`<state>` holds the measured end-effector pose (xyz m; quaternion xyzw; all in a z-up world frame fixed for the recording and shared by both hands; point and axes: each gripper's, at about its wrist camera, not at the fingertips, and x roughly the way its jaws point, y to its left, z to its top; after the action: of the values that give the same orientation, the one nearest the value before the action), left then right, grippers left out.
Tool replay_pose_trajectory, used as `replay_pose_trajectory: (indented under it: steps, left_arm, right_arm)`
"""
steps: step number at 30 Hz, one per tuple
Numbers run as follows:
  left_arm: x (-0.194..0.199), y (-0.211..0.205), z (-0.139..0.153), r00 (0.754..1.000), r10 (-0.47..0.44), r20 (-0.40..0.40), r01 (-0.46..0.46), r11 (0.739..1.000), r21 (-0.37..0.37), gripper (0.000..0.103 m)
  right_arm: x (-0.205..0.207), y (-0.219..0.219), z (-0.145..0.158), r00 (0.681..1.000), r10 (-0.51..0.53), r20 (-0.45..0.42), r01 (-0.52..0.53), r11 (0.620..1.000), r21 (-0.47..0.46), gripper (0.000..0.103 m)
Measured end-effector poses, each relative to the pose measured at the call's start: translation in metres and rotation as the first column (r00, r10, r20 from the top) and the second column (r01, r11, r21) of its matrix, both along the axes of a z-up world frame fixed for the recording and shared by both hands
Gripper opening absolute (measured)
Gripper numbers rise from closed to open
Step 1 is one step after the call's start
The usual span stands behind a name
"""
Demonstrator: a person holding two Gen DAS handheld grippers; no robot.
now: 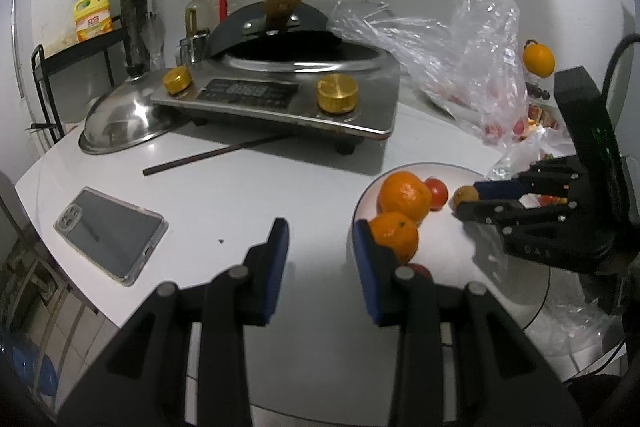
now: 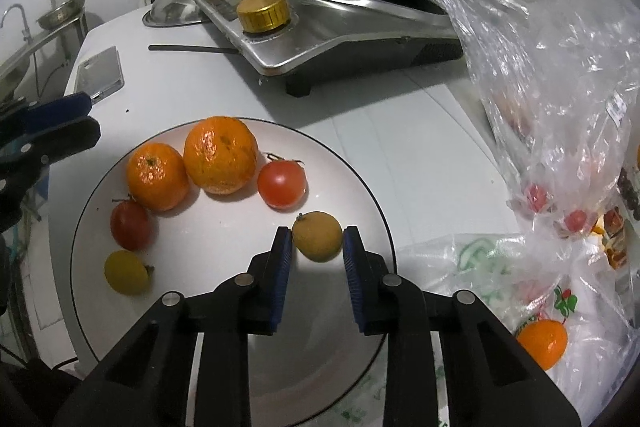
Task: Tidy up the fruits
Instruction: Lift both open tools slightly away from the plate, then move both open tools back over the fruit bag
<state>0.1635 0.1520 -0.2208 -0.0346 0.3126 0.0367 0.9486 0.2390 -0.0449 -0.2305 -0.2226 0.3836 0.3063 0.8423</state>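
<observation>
A white plate (image 2: 224, 247) holds two oranges (image 2: 158, 175) (image 2: 220, 155), a red tomato (image 2: 282, 183), a darker tomato (image 2: 130, 225) and a small yellow fruit (image 2: 127, 271). My right gripper (image 2: 318, 239) is low over the plate's right side, shut on a small yellow-brown fruit (image 2: 318, 245) whose sides touch both blue pads. The left wrist view shows that right gripper (image 1: 468, 199) with the fruit (image 1: 464, 194) at its tips. My left gripper (image 1: 320, 231) hovers open at the plate's (image 1: 452, 247) left rim, nothing between its fingers; an orange (image 1: 394, 237) lies just outside its right finger.
An induction cooker (image 1: 280, 99) with a wok stands behind, a steel lid (image 1: 120, 123) to its left. A phone (image 1: 110, 235) and a dark stick (image 1: 216, 155) lie on the white table. Crumpled plastic bags (image 2: 552, 67) with more fruit, including an orange (image 2: 542, 343), crowd the right side.
</observation>
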Motion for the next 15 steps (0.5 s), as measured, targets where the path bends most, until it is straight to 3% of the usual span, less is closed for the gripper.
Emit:
replay_pose_trajectory:
  steps: [10,13,15]
  left_arm:
    - [-0.0002,0.001,0.0002,1.0,0.001,0.0,-0.001,1.0,0.0,0.035]
    - [-0.0016,-0.0014,0.0014,1.0,-0.002,0.002,0.002,1.0,0.003,0.035]
    - [-0.0025,-0.0032,0.0025,1.0,-0.002,0.002,0.002,1.0,0.006,0.035]
  right_arm:
    - [0.0045,0.0015,0.0,1.0,-0.014,-0.02,0.014,1.0,0.018,0.028]
    - [0.0041,-0.0002,0.0008,1.0,-0.016,-0.027,0.016,0.999,0.031,0.041]
    - [0.0033,-0.0021,0.0031,1.0,-0.018,-0.025,0.019,0.999,0.044,0.043]
